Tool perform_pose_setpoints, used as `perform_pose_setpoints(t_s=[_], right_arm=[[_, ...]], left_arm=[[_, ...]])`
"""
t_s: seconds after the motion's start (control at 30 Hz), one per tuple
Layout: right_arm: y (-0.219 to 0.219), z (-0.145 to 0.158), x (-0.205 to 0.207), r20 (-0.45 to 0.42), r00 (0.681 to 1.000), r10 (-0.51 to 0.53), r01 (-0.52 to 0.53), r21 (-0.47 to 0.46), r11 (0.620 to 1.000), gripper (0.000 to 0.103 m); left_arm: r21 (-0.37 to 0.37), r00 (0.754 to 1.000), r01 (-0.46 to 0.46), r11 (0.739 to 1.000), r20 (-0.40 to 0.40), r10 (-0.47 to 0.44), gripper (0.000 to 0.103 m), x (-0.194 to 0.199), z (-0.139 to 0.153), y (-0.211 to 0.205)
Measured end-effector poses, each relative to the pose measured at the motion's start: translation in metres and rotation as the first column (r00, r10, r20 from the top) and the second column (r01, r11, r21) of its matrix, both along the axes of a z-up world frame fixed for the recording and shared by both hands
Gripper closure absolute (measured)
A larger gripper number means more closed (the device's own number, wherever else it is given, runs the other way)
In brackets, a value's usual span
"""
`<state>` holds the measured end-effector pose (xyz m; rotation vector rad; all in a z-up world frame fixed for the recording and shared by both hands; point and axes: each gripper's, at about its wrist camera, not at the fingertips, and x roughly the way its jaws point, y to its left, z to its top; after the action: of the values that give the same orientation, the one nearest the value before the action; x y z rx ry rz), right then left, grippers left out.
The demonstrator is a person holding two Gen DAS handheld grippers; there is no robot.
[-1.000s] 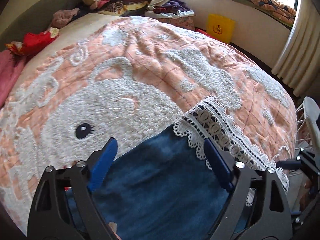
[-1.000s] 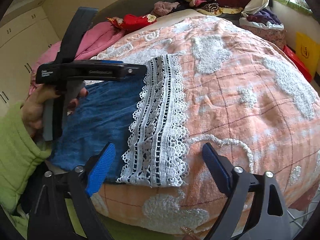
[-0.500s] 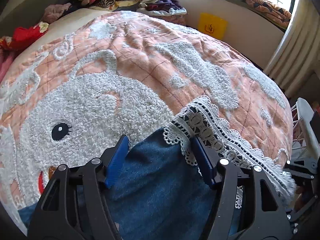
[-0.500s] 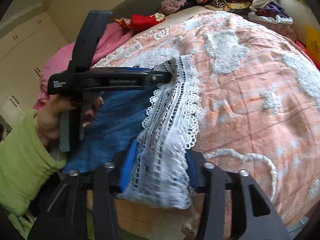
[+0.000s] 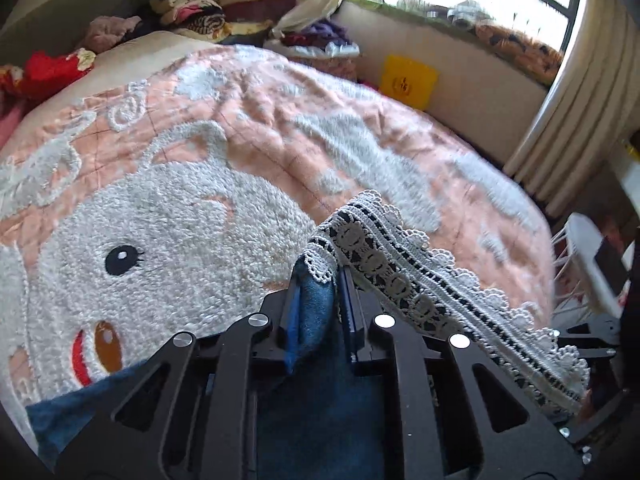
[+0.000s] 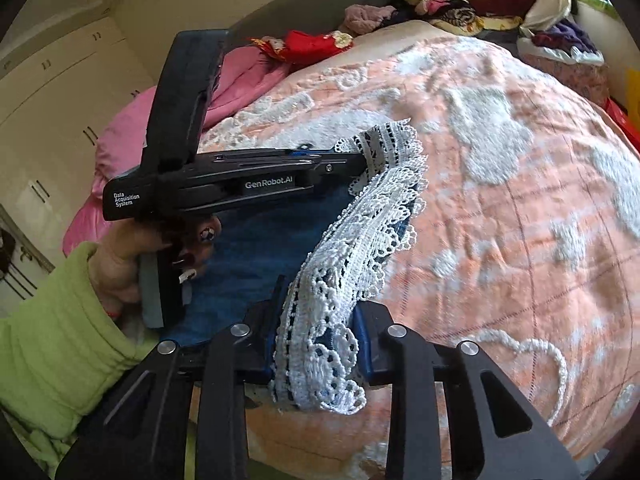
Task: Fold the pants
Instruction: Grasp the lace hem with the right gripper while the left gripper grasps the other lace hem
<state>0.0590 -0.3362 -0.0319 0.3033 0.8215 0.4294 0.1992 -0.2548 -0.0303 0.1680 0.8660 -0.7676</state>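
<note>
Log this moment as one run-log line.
left gripper: closing on pants lace hem | right gripper: closing on hem | bedspread beneath

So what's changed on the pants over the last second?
Both grippers have closed on the lace hem of the blue pants: the left gripper pinches one corner, the right gripper the other, jaws closing. The hem now bunches and lifts off the pink bedspread. The clothes pile is unchanged.

Left wrist view: looks down along its fingers, close over the lace hem (image 5: 404, 280), facing the window (image 5: 520, 4). Right wrist view: close, angled down, facing the cupboards (image 6: 52, 92). Both views share the hem and the peach bedspread (image 5: 280, 120).
</note>
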Motion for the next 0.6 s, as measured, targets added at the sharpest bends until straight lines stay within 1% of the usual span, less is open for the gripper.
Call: perform_pose_setpoints(t_s=[0.07, 0.13, 0.23, 0.37, 0.43, 0.5, 0.6], right_arm=[[0.006, 0.006, -0.001, 0.012, 1.000, 0.012, -0.012, -0.010, 1.000, 0.075], [0.015, 0.014, -0.001, 0.028, 0.999, 0.030, -0.030, -0.019, 0.999, 0.075], [0.031, 0.026, -0.002, 0.051, 0.996, 0.069, -0.067, -0.035, 0.997, 0.075], [0.060, 0.042, -0.001, 0.080, 0.987, 0.136, -0.132, -0.060, 0.989, 0.075], [0.078, 0.047, 0.000, 0.088, 0.980, 0.180, -0.173, -0.077, 0.982, 0.075], [0.098, 0.046, 0.004, 0.084, 0.971, 0.223, -0.215, -0.092, 0.972, 0.075], [0.132, 0.036, 0.012, 0.060, 0.957, 0.283, -0.273, -0.129, 0.953, 0.075]], left_arm=[[-0.051, 1.000, -0.008, 0.999, 0.006, 0.008, 0.093, -0.003, 0.010, 0.012], [-0.081, 1.000, -0.018, 0.997, 0.022, 0.019, 0.094, -0.008, 0.021, 0.024], [-0.103, 0.998, -0.040, 0.994, 0.048, 0.045, 0.094, -0.015, 0.033, 0.043], [-0.140, 0.994, -0.088, 0.986, 0.048, 0.096, 0.094, -0.019, 0.044, 0.077], [-0.146, 0.991, -0.113, 0.983, 0.050, 0.121, 0.093, -0.021, 0.045, 0.093], [-0.146, 0.988, -0.143, 0.979, 0.044, 0.151, 0.091, -0.022, 0.043, 0.109], [-0.147, 0.977, -0.207, 0.967, 0.014, 0.211, 0.090, -0.021, 0.034, 0.136]])
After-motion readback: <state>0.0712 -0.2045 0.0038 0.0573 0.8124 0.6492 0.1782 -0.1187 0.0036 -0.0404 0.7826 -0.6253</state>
